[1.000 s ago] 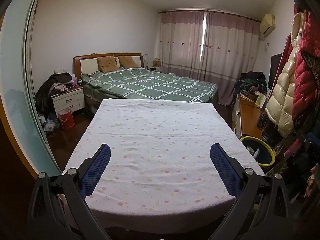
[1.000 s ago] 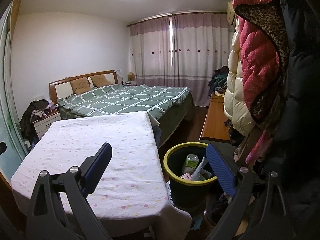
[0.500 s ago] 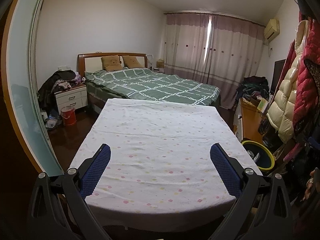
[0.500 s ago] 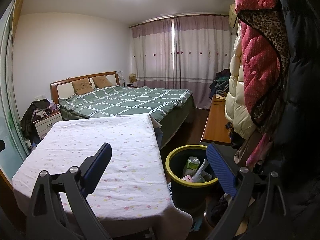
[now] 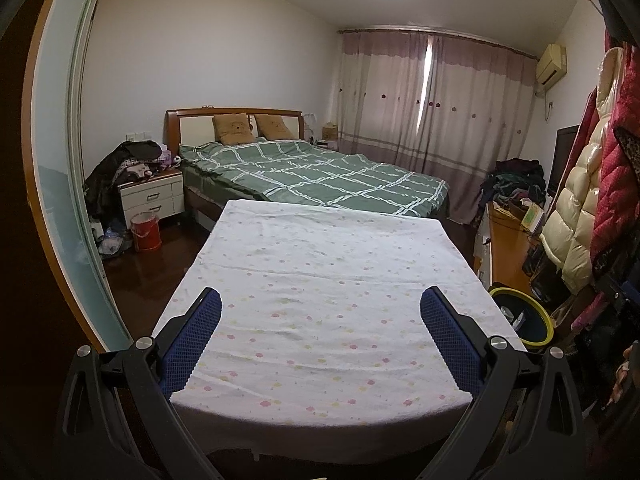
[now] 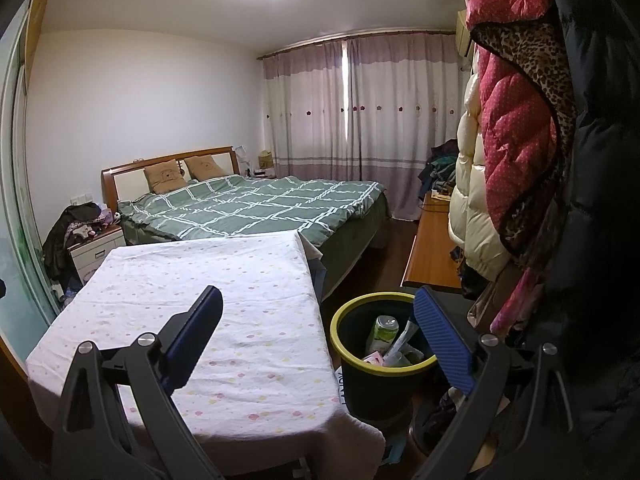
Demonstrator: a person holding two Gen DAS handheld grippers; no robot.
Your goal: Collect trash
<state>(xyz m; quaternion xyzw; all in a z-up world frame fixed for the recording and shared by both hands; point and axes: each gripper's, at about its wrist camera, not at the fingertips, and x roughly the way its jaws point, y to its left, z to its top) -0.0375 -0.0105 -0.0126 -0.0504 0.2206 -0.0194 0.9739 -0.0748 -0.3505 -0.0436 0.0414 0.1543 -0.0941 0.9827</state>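
Note:
A black trash bin with a yellow rim stands on the floor right of the table; it also shows in the left wrist view. It holds a green can and several wrappers. My left gripper is open and empty above the near end of the table with the white dotted cloth. My right gripper is open and empty, above the table's right edge and the bin. No loose trash shows on the cloth.
A bed with a green checked cover lies beyond the table. A white nightstand and a red bucket stand at the left. Hanging coats crowd the right, beside a wooden desk.
Both grippers have pulled back and tilted up a little; the table and bin look slightly farther. Both stay open and empty.

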